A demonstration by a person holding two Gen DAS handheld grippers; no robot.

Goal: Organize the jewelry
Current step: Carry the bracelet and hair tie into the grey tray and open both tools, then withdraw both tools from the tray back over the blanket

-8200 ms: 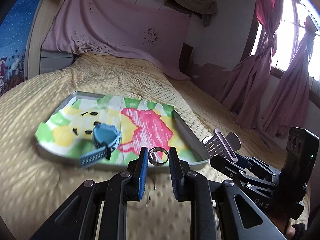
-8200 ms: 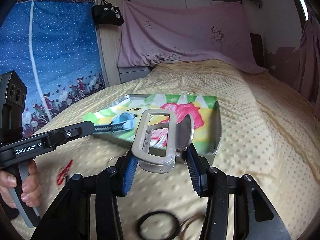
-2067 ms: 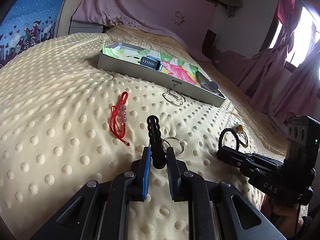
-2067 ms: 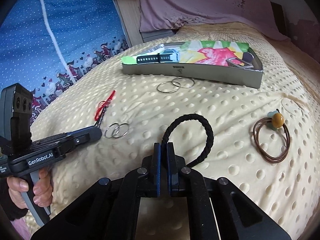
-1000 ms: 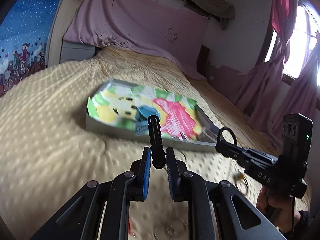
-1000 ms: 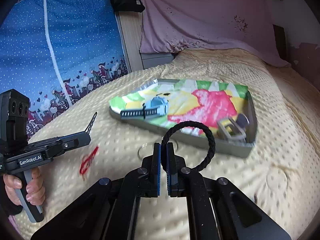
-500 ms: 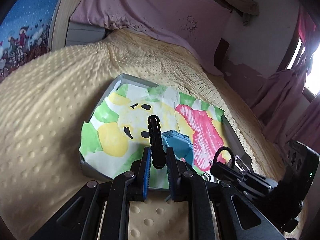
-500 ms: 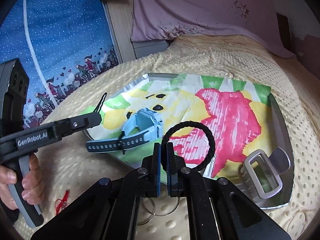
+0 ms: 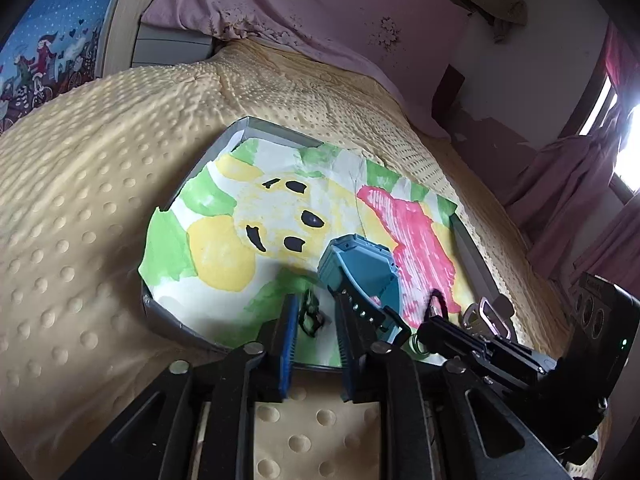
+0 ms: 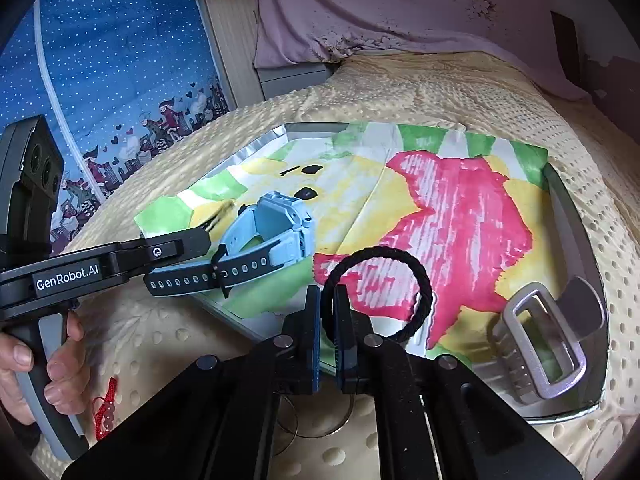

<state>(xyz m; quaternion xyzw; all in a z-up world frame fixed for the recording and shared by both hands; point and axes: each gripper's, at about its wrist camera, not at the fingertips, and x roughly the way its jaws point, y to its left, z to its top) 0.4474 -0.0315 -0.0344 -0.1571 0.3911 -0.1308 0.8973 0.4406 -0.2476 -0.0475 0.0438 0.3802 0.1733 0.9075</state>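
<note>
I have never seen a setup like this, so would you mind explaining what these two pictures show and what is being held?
There is no robot here. A person holds a two-finger gripper in each hand, and each gripper carries a wide-angle camera looking along its fingers. One picture comes from the left gripper, the other from the right gripper.

Below them is a bed with a yellow blanket. On it sits a metal tray lined with a coloured drawing. A blue watch and a silver hair clip lie in the tray.

The right gripper is shut on a black hair tie over the tray. The left gripper's jaws are opening, with a small black piece between them, not pinched. A red bracelet lies on the blanket.
</note>
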